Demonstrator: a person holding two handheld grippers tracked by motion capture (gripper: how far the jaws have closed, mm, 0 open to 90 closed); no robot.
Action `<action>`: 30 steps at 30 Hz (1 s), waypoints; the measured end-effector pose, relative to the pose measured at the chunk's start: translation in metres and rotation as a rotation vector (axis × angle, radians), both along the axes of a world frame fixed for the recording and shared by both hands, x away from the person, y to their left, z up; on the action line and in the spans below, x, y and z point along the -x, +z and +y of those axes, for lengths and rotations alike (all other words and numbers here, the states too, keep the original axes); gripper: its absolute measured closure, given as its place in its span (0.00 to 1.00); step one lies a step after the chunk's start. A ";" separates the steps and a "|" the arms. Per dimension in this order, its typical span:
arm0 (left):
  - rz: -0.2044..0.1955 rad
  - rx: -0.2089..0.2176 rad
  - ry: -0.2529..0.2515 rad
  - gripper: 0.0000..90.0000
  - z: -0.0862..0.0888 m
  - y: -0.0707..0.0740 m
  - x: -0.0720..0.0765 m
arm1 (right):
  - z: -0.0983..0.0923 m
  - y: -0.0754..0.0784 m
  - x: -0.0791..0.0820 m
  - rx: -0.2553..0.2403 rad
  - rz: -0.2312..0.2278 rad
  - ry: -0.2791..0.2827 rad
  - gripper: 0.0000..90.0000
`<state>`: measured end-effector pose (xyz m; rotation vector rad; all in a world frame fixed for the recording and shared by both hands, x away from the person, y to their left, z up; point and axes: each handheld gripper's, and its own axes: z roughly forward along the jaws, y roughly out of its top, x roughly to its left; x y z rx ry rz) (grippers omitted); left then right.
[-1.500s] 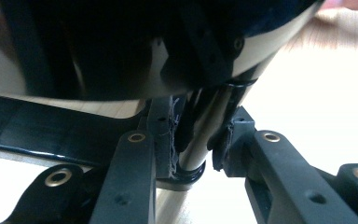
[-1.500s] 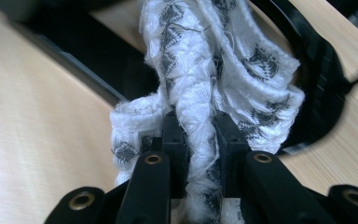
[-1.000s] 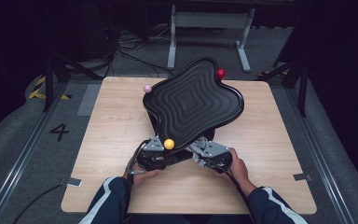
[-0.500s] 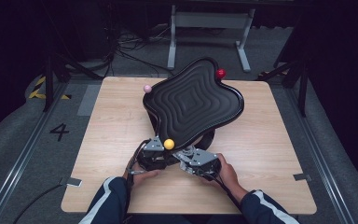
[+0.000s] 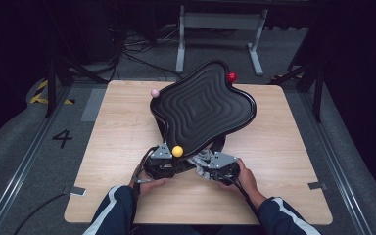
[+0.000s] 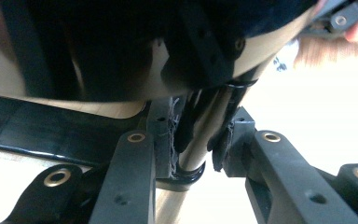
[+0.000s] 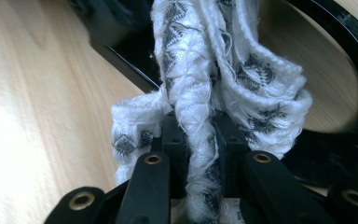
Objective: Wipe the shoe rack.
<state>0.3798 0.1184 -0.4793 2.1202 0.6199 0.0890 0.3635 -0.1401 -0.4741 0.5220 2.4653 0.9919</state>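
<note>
The big black wavy tray (image 5: 203, 105) stands tilted on its stand in the middle of the counter (image 5: 112, 142) and blocks the way. Left and right of the tray the counter is bare, so a hand could pass there.

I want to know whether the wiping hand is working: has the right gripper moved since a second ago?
Yes. The right gripper, shut on the white cloth, has shifted slightly left toward the yellow ball on the black stand.
</note>
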 end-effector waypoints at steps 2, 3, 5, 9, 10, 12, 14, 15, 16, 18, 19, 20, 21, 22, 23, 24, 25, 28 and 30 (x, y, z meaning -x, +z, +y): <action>0.001 0.000 0.000 0.79 0.000 0.000 0.000 | -0.004 0.000 -0.002 0.008 -0.005 -0.014 0.87; -0.004 0.000 0.000 0.78 0.000 0.000 0.000 | -0.007 0.000 -0.003 0.010 -0.005 -0.020 0.87; -0.008 -0.003 0.001 0.78 0.002 0.000 0.001 | -0.011 0.001 -0.005 0.010 -0.003 -0.033 0.87; -0.018 -0.016 0.014 0.74 0.007 0.001 0.003 | -0.016 0.001 -0.008 0.012 -0.001 -0.052 0.87; -0.018 -0.023 0.018 0.73 0.008 0.002 0.005 | -0.016 0.000 -0.009 0.012 -0.003 -0.054 0.87; -0.024 -0.029 0.024 0.73 0.012 0.003 0.007 | -0.017 0.000 -0.009 0.012 -0.001 -0.055 0.87; -0.028 -0.034 0.029 0.73 0.014 0.004 0.010 | -0.017 0.000 -0.009 0.014 -0.002 -0.055 0.87; -0.032 -0.035 0.028 0.73 0.015 0.004 0.010 | -0.017 0.000 -0.009 0.017 -0.005 -0.056 0.87; -0.032 -0.035 0.028 0.75 0.015 0.004 0.010 | -0.016 0.001 -0.008 0.019 -0.005 -0.055 0.87; -0.034 -0.042 0.022 0.79 0.014 0.004 0.012 | -0.016 0.001 -0.008 0.019 -0.006 -0.055 0.87; -0.039 -0.048 0.022 0.79 0.013 0.004 0.013 | -0.016 0.001 -0.008 0.019 -0.006 -0.054 0.87; -0.053 -0.057 0.023 0.81 0.012 0.004 0.014 | -0.016 0.000 -0.008 0.021 -0.009 -0.058 0.87; -0.056 -0.064 0.026 0.81 0.011 0.004 0.015 | -0.016 0.000 -0.008 0.021 -0.009 -0.060 0.87; -0.058 -0.065 0.027 0.81 0.011 0.004 0.015 | -0.015 0.001 -0.008 0.026 -0.011 -0.057 0.86; -0.058 -0.068 0.028 0.81 0.011 0.005 0.015 | -0.014 0.001 -0.007 0.030 -0.015 -0.061 0.86; -0.064 -0.073 0.028 0.81 0.011 0.005 0.015 | -0.013 0.001 -0.006 0.033 -0.014 -0.064 0.86; -0.067 -0.072 0.027 0.81 0.011 0.005 0.016 | -0.012 0.001 -0.006 0.039 -0.018 -0.062 0.86; -0.063 -0.072 0.035 0.81 0.010 0.005 0.016 | -0.004 0.002 -0.003 0.044 -0.009 -0.039 0.86; -0.066 -0.070 0.035 0.81 0.010 0.004 0.016 | 0.004 0.003 0.000 0.053 -0.006 -0.018 0.86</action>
